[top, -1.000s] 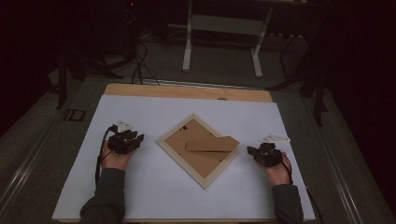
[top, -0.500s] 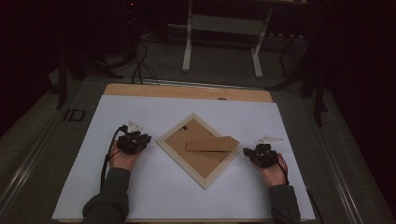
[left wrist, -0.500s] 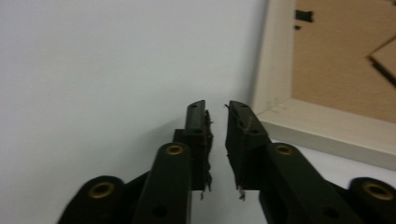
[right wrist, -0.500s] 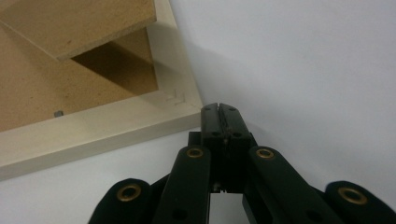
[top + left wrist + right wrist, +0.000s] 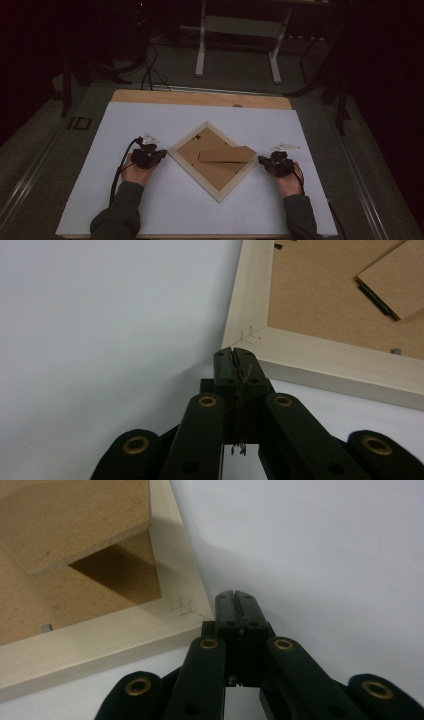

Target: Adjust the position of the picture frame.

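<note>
Now the left gripper [image 5: 235,352], its jaws having just been closing with nothing between them, is resting shut just beside the picture frame's [image 5: 320,362] corner, while the right gripper [image 5: 235,597] is sitting shut, empty, at the opposite corner.

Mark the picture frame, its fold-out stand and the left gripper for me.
picture frame [image 5: 185,161]: high view, on its pale wooden lower-left rail.
fold-out stand [image 5: 227,154]: high view, middle of the brown flap.
left gripper [image 5: 235,352]: left gripper view, tips of the shut jaws.
</note>
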The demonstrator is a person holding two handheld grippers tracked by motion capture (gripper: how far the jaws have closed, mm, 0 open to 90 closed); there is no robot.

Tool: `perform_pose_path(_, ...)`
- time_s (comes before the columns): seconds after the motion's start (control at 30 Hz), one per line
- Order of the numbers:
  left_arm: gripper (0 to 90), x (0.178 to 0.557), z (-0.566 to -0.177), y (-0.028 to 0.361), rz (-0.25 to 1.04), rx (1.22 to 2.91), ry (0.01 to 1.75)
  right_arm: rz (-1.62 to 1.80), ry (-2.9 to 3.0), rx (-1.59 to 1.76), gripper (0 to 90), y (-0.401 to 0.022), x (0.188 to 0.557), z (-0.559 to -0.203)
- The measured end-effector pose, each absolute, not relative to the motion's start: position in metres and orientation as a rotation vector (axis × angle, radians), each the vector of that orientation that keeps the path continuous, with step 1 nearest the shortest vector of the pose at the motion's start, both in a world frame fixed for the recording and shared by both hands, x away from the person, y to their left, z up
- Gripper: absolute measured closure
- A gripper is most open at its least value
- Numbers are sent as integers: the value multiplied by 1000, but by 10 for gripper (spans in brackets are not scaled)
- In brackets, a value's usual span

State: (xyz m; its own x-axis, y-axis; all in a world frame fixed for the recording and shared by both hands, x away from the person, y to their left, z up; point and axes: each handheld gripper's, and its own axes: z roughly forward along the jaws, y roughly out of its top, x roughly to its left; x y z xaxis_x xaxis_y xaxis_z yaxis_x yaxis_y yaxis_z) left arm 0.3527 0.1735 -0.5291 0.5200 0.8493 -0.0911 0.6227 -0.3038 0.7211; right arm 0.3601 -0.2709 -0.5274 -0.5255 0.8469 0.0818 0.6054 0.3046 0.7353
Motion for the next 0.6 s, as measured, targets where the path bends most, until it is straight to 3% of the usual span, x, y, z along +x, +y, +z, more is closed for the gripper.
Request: perform_pose_path(0.6, 900, 350, -534, 160, 423, 2123, 1184, 1060, 2260, 1325, 900, -270, 364, -531)
